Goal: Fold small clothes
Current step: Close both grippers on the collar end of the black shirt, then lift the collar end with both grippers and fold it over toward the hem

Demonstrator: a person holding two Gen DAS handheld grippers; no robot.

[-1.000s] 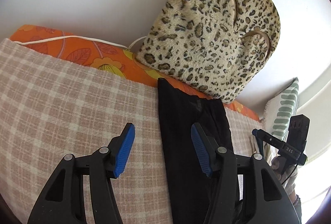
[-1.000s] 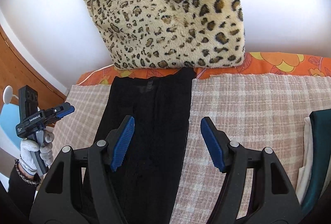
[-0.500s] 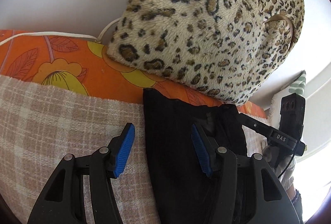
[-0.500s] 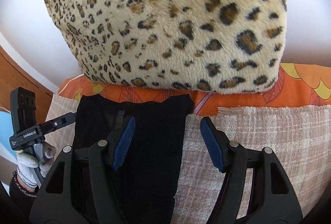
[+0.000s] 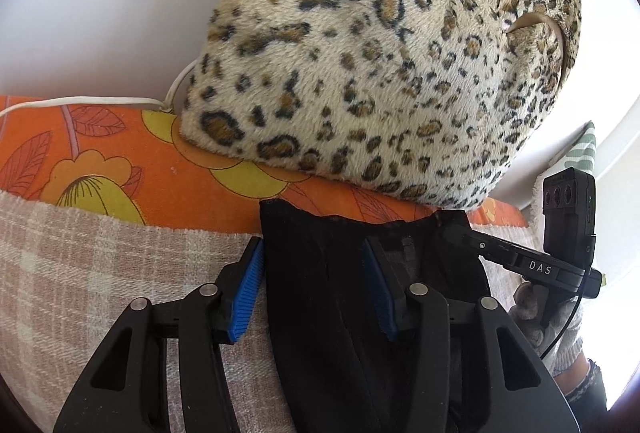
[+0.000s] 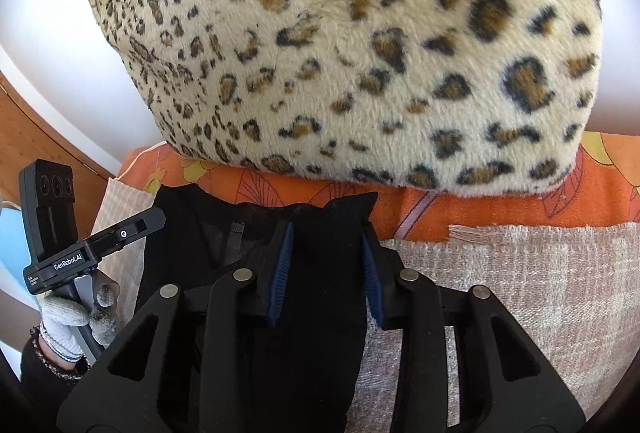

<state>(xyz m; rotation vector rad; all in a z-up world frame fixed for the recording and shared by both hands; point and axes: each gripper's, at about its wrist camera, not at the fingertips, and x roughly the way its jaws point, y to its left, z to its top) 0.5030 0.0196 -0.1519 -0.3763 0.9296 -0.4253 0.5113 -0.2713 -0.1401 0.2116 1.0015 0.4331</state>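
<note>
Lying flat on the checked blanket (image 5: pixel 80 253), the black garment (image 5: pixel 320 313) has its far edge just short of the leopard-print cushion (image 5: pixel 380 53). Both the left claw (image 5: pixel 316 285) and the right claw (image 6: pixel 326 265) have just been closing, each straddling a far corner; whether the pads already pinch the cloth I cannot tell. Taking both corners together probably prepares a fold toward the person.

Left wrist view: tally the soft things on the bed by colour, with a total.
Black: 1, black garment
Leopard print: 1, leopard cushion
Orange floral: 1, orange sheet
Beige plaid: 1, plaid blanket
Green-striped: 1, striped pillow
Total: 5
</note>
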